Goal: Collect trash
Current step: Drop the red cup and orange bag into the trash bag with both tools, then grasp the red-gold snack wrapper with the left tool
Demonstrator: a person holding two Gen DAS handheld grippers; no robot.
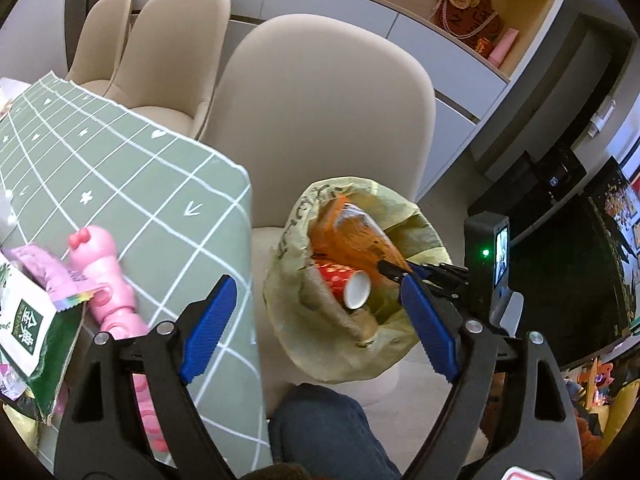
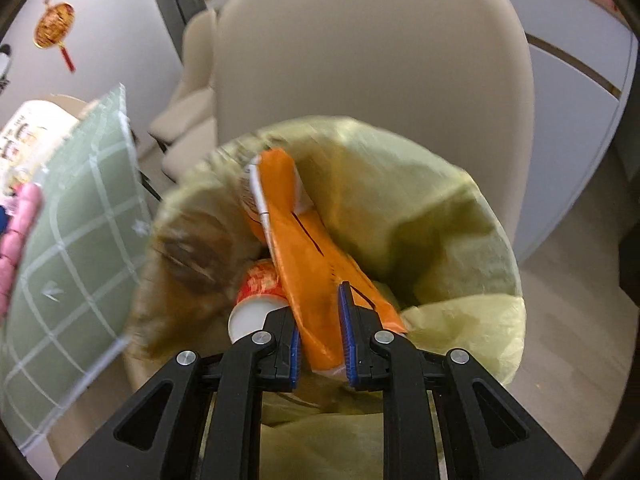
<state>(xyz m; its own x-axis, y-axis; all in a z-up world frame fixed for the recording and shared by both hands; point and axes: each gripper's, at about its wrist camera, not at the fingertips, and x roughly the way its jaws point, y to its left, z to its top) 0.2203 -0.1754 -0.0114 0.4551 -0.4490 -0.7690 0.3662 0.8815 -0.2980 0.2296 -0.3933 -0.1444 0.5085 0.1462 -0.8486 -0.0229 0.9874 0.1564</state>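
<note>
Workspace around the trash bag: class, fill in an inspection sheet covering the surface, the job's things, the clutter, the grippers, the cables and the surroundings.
Surface: table under a green checked tablecloth, beside the bag.
Job's things: yellow-green trash bag standing open on a beige chair; inside it a red paper cup lying on its side; an orange wrapper reaching into the bag.
Clutter: pink toy, green-and-white packet and pink wrapper on the table's near corner.
Grippers: left gripper open, nothing between its pads; right gripper shut on the orange wrapper over the bag's mouth.
Cables: nothing seen.
Surroundings: more beige chairs, shelving with ornaments, a person's knee below.
</note>
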